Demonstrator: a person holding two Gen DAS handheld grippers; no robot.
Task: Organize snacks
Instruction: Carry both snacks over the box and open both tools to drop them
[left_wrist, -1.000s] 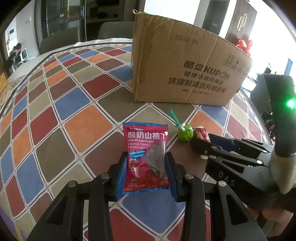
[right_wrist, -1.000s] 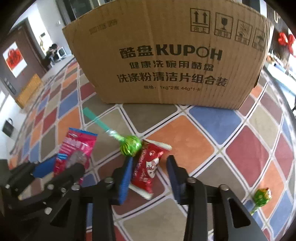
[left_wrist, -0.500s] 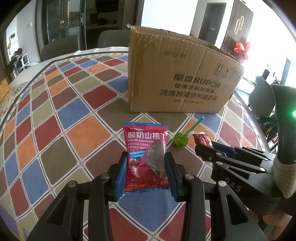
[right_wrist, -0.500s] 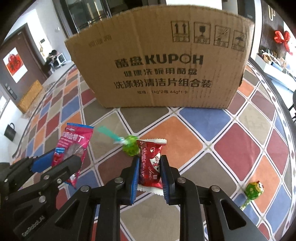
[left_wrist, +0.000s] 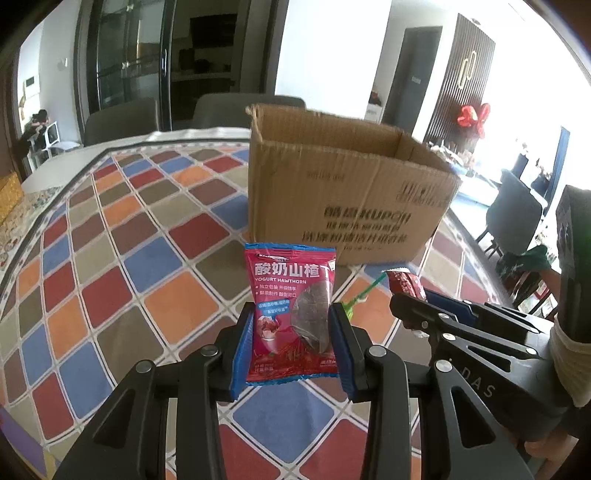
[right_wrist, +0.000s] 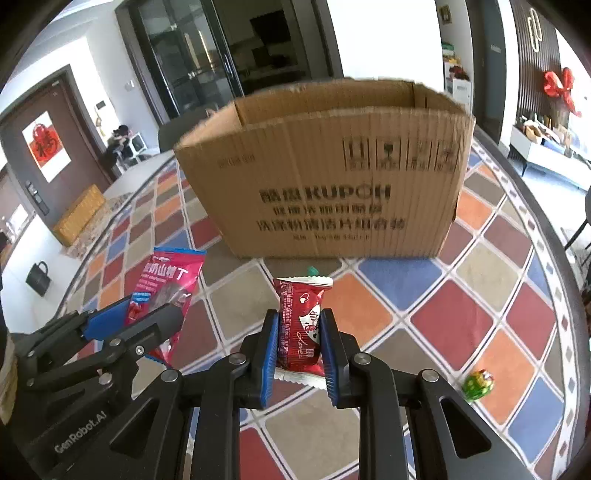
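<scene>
My left gripper (left_wrist: 291, 343) is shut on a pink yogurt hawthorn packet (left_wrist: 291, 310) and holds it upright above the table. My right gripper (right_wrist: 298, 343) is shut on a small red candy packet (right_wrist: 301, 325), also lifted. Each gripper shows in the other's view: the right one (left_wrist: 410, 314) with the red packet (left_wrist: 404, 286), the left one (right_wrist: 147, 317) with the pink packet (right_wrist: 166, 284). The open cardboard box (left_wrist: 343, 195) stands ahead of both on the table; it also shows in the right wrist view (right_wrist: 325, 177).
The table has a checkered cloth (left_wrist: 129, 258). A green lollipop (left_wrist: 360, 297) lies between the grippers, its stick tip showing behind the red packet (right_wrist: 313, 271). Another green lollipop (right_wrist: 478, 384) lies at the right. Chairs (left_wrist: 122, 122) stand beyond the table.
My right gripper has closed on the red candy packet and lifted it off the table. Both grippers have risen, so the box's open top now shows.
</scene>
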